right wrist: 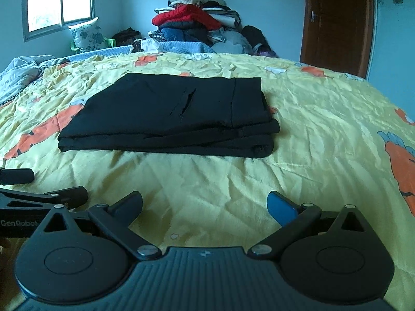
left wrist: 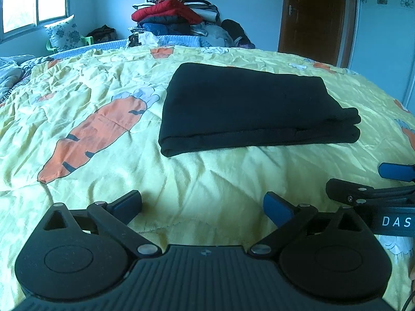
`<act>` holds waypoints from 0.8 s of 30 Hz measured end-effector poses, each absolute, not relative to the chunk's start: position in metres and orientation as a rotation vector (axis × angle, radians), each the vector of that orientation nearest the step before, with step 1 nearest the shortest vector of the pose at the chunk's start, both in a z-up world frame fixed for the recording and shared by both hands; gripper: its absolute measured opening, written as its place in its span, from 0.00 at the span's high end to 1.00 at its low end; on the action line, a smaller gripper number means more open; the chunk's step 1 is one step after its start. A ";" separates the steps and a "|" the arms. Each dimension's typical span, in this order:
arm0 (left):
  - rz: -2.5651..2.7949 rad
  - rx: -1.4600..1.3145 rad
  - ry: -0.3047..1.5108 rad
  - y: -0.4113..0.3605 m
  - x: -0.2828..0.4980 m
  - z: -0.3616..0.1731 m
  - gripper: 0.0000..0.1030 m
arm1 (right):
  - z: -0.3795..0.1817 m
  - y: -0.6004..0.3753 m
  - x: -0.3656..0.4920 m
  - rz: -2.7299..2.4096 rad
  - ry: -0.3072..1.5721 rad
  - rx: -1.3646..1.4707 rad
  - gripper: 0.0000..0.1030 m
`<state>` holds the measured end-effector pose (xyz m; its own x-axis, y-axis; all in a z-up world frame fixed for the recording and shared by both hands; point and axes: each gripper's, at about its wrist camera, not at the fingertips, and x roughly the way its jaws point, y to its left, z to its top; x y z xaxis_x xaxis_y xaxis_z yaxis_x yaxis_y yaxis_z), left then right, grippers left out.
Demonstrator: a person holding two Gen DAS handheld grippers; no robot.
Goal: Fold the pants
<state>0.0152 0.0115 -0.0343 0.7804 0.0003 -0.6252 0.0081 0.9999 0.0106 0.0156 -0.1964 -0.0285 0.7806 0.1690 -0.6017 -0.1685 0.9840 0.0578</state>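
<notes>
Folding judged all but finished: black pants [left wrist: 249,108] lying as a flat, stacked rectangle mid-bed, well apart from both tools. Left hand-held gripper [left wrist: 202,204] and right hand-held gripper [right wrist: 205,204] both released, nothing between the fingers. Next, probably only squaring the near right corner. Plenty of bare bedspread [right wrist: 207,176] all round.

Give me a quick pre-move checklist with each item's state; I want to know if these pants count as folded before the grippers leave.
1. Black pants folded into a compact stack: ok.
2. Stack edges aligned: not ok, layers stagger at the near right corner.
3. Left gripper open, holding nothing: ok.
4. Right gripper open, holding nothing: ok.
5. Pants resting flat on the yellow bedspread: ok.
6. Underside smooth: cannot tell.
</notes>
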 end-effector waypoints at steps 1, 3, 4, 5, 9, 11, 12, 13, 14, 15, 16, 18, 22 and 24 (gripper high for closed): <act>-0.004 0.013 0.676 0.012 0.015 -0.034 0.01 | -0.029 -0.197 0.016 0.181 0.654 0.004 0.00; -0.004 0.014 0.675 0.012 0.015 -0.035 0.00 | -0.030 -0.197 0.017 0.179 0.664 0.010 0.00; -0.004 0.013 0.676 0.011 0.015 -0.035 0.00 | -0.031 -0.198 0.017 0.177 0.671 0.013 0.00; -0.004 0.012 0.676 0.012 0.015 -0.035 0.00 | -0.031 -0.198 0.017 0.175 0.672 0.014 0.00; -0.002 0.012 0.676 0.012 0.015 -0.035 0.00 | -0.032 -0.197 0.018 0.170 0.675 0.010 0.00; 0.000 0.013 0.676 0.012 0.015 -0.035 0.00 | -0.032 -0.198 0.018 0.167 0.674 0.008 0.00; 0.005 0.015 0.676 0.012 0.015 -0.035 0.00 | -0.032 -0.197 0.018 0.161 0.676 0.004 0.00; 0.010 0.015 0.676 0.013 0.015 -0.036 0.00 | -0.032 -0.196 0.018 0.155 0.676 -0.002 0.00; 0.019 0.014 0.676 0.013 0.015 -0.035 0.00 | -0.032 -0.196 0.018 0.153 0.675 -0.005 0.00; 0.033 0.012 0.676 0.014 0.015 -0.035 0.00 | -0.032 -0.197 0.019 0.151 0.677 -0.004 0.00; 0.043 0.006 0.675 0.015 0.015 -0.035 0.00 | -0.032 -0.197 0.018 0.136 0.675 -0.001 0.00; 0.043 -0.002 0.677 0.017 0.015 -0.035 0.00 | -0.032 -0.201 0.018 0.100 0.670 0.009 0.00; 0.038 0.003 0.678 0.016 0.015 -0.035 0.00 | -0.033 -0.201 0.021 0.103 0.681 0.000 0.00; 0.033 0.007 0.679 0.016 0.015 -0.035 0.00 | -0.033 -0.202 0.021 0.111 0.683 0.000 0.00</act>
